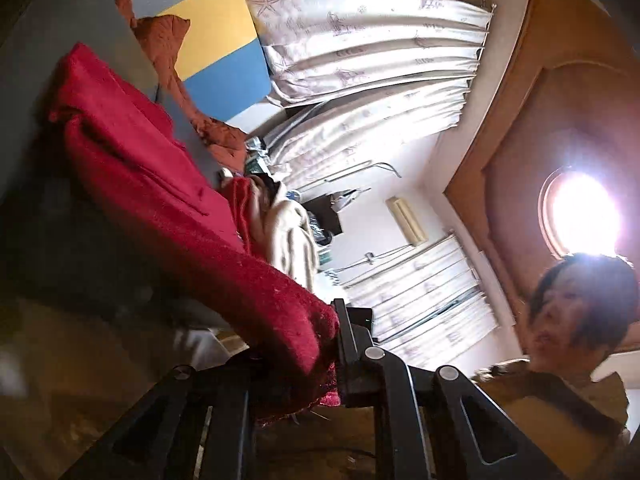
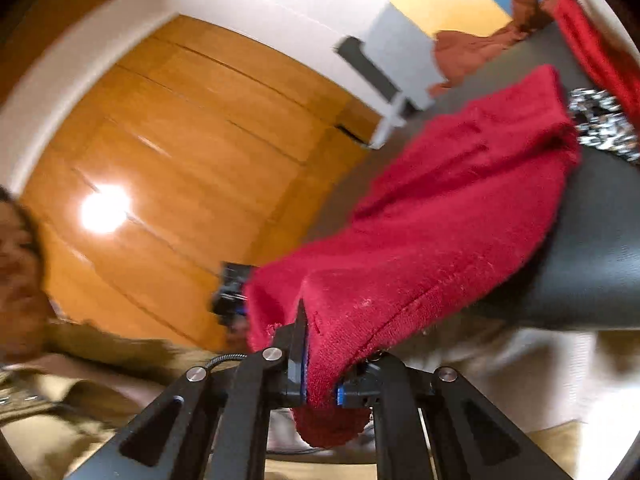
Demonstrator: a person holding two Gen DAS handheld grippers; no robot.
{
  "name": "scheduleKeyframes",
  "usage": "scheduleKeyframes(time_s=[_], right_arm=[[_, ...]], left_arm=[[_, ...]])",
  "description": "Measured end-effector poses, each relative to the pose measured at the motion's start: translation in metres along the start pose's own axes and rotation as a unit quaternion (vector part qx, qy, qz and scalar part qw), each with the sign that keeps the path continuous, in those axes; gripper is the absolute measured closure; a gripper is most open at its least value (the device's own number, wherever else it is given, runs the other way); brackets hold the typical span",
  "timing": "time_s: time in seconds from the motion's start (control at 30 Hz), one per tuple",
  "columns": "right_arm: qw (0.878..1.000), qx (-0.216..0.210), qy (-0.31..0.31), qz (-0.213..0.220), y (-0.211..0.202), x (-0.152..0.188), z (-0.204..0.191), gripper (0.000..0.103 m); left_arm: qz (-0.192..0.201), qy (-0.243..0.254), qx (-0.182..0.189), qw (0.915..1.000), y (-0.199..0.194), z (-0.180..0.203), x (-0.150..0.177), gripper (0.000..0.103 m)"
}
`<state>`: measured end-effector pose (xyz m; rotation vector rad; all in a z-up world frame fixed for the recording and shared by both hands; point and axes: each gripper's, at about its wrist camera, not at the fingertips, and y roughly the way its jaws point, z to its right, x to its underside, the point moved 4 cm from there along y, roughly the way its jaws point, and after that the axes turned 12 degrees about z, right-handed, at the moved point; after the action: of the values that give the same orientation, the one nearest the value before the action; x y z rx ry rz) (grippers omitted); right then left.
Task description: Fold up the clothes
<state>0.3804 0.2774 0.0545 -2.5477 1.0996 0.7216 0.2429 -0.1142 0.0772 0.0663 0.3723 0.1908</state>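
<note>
Pinching one red cloth (image 2: 432, 232) between both sets of jaws, my left gripper (image 1: 316, 364) and right gripper (image 2: 320, 376) lift its near edge off the dark table (image 2: 600, 240).

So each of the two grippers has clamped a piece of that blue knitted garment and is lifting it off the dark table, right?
Not quite: the garment is red, not blue, as both wrist views show. The rest holds: the left gripper and the right gripper are each shut on a piece of it, lifting it off the dark table.
</note>
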Motion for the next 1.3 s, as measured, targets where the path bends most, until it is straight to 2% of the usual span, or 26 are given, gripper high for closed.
scheduleKeyframes(time_s=[0.1,0.17,0.33,0.47,0.53,0.6,0.7,0.73,0.77,0.83,0.87,0.93,1.0,1.03,1.07,1.13,1.2,1.23,1.3], right_arm=[[1.000,-0.001,0.021,0.013,0.004,-0.001,0.006,0.094],[0.999,0.010,0.038,0.025,0.006,-0.019,0.019,0.094],[0.996,0.033,0.061,0.062,0.037,-0.087,0.053,0.094],[0.990,0.087,0.090,0.069,0.078,-0.140,0.099,0.094],[0.983,0.113,0.121,0.080,0.093,-0.153,0.128,0.092],[0.974,0.144,0.148,0.090,0.110,-0.162,0.159,0.089],[0.958,0.194,0.187,0.100,0.126,-0.164,0.201,0.072],[0.955,0.193,0.194,0.114,0.127,-0.165,0.207,0.073],[0.955,0.179,0.196,0.129,0.125,-0.168,0.207,0.070],[0.956,0.148,0.205,0.149,0.122,-0.172,0.204,0.047],[0.954,0.135,0.217,0.158,0.118,-0.176,0.203,0.042],[0.945,0.133,0.227,0.196,0.106,-0.187,0.199,0.023],[0.933,0.159,0.211,0.245,0.089,-0.197,0.194,0.013],[0.927,0.187,0.198,0.260,0.081,-0.200,0.191,0.011],[0.926,0.205,0.185,0.259,0.077,-0.202,0.188,0.011],[0.932,0.232,0.151,0.233,0.081,-0.202,0.180,0.011],[0.938,0.278,0.089,0.186,0.094,-0.196,0.169,0.015],[0.936,0.311,0.046,0.158,0.101,-0.193,0.163,0.020],[0.920,0.372,-0.042,0.115,0.116,-0.185,0.155,0.029]], left_arm=[[0.006,-0.030,-0.008,0.9995,-0.006,-0.007,-0.002,0.089],[0.017,-0.046,-0.010,0.9987,-0.002,-0.013,-0.015,0.089],[0.072,-0.091,-0.020,0.9931,0.029,-0.046,-0.086,0.089],[0.137,-0.147,-0.069,0.9772,0.054,-0.107,-0.145,0.090],[0.168,-0.171,-0.102,0.9654,0.066,-0.141,-0.165,0.090],[0.183,-0.180,-0.112,0.9599,0.069,-0.156,-0.171,0.083],[0.201,-0.189,-0.119,0.9537,0.072,-0.172,-0.177,0.080],[0.207,-0.192,-0.121,0.9515,0.073,-0.178,-0.178,0.076],[0.213,-0.195,-0.123,0.9493,0.074,-0.183,-0.180,0.067],[0.225,-0.201,-0.128,0.9447,0.076,-0.195,-0.184,0.062],[0.233,-0.203,-0.125,0.9429,0.076,-0.197,-0.185,0.060],[0.250,-0.205,-0.113,0.9394,0.072,-0.200,-0.186,0.059],[0.277,-0.214,-0.099,0.9315,0.065,-0.202,-0.186,0.059],[0.292,-0.220,-0.093,0.9261,0.062,-0.203,-0.186,0.058],[0.298,-0.217,-0.098,0.9242,0.060,-0.202,-0.185,0.056],[0.303,-0.203,-0.119,0.9234,0.058,-0.196,-0.184,0.055],[0.298,-0.170,-0.162,0.9253,0.058,-0.188,-0.184,0.055],[0.295,-0.147,-0.188,0.9250,0.058,-0.184,-0.184,0.055],[0.288,-0.105,-0.231,0.9233,0.058,-0.173,-0.185,0.055]])
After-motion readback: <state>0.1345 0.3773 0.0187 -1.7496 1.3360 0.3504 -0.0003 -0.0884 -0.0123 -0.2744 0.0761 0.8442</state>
